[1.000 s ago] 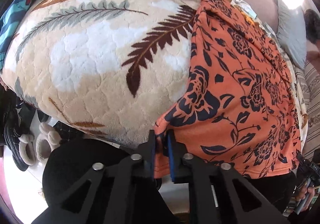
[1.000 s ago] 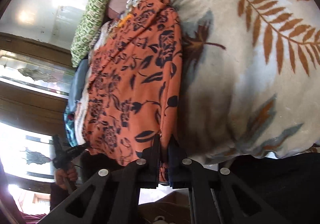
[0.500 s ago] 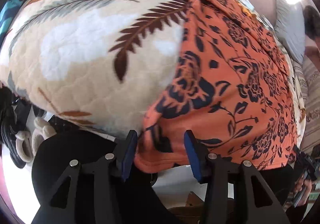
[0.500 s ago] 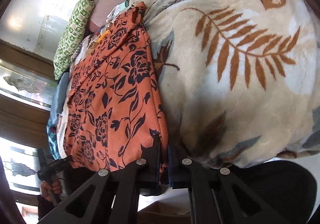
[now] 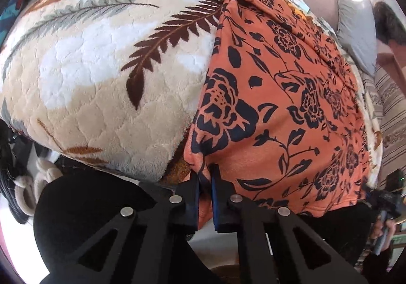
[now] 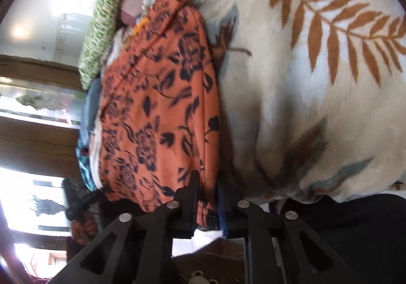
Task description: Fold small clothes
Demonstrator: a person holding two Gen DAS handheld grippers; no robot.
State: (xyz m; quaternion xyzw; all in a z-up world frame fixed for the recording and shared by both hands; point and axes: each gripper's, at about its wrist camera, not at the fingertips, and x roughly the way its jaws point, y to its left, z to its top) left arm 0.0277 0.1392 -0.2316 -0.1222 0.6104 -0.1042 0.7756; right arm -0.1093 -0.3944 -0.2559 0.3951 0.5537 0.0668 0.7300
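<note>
Cloth: The orange cloth with dark flowers (image 5: 279, 111) was thin and soft. It lay flat on the bed, with its near edge hanging over the side.
Blanket: The fluffy cream blanket (image 5: 101, 68) had big brown and grey leaf prints. It looked thick and bumpy, and the cloth lay on top of it.
Left tool: The left tool (image 5: 205, 182) had black arms with blue pads. Its pads were pressed close together and pinched the near left corner of the cloth.
Right tool: The right tool (image 6: 206, 197) had just been opening a little. The near right corner of the cloth sat between its pads, but I could not tell if they pressed on it.
Hard to see: The right wrist view was blurry. The far end of the cloth bunched into folds and was hard to make out.
Around: A green patterned pillow (image 6: 101, 30) lay at the far end of the bed. A grey pillow (image 5: 355, 30) lay far to the right. Fluffy slippers (image 5: 28, 187) sat on the floor, near and to the left. A wooden door (image 6: 33, 142) stood to the left in the right wrist view.
</note>
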